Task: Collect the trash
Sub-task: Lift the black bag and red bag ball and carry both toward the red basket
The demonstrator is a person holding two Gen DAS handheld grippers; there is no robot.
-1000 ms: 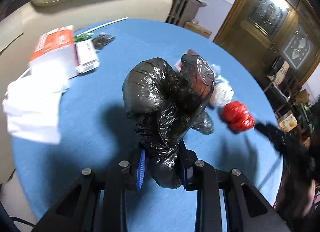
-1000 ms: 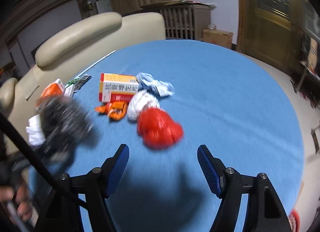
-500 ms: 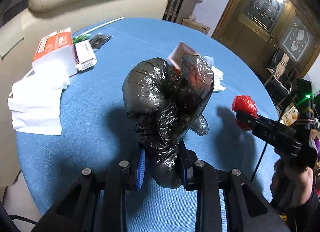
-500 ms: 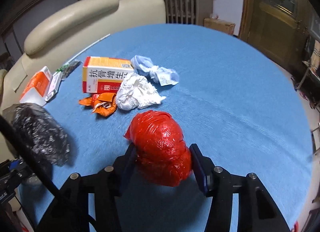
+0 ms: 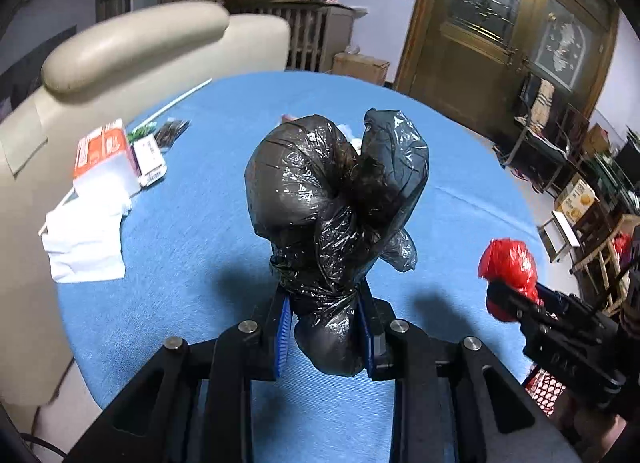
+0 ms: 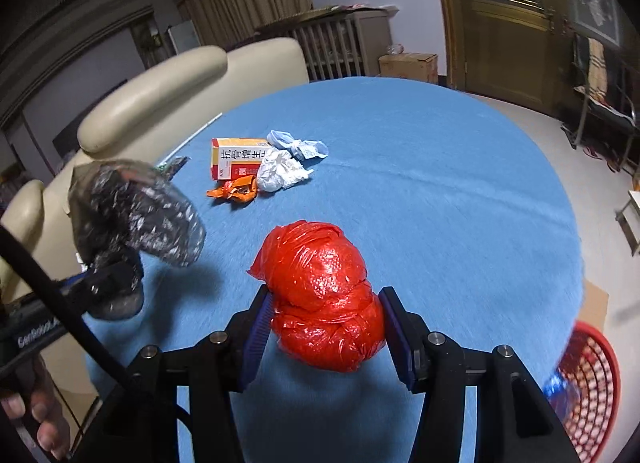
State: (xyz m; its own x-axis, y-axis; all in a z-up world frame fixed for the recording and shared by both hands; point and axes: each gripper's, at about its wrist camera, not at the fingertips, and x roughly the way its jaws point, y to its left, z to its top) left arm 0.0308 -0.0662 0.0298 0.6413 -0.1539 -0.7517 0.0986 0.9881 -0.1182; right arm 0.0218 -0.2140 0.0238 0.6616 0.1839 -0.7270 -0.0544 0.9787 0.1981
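While gripped: two tied bags (image 5: 332, 199).

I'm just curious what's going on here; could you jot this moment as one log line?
left gripper: shut on black bag | right gripper: shut on red bag | both above blue table | red basket: lower right

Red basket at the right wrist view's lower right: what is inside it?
Through the red basket's mesh wall only something blue shows near its rim, blurred. The bottom lies beyond the frame edge, so other contents cannot be seen.
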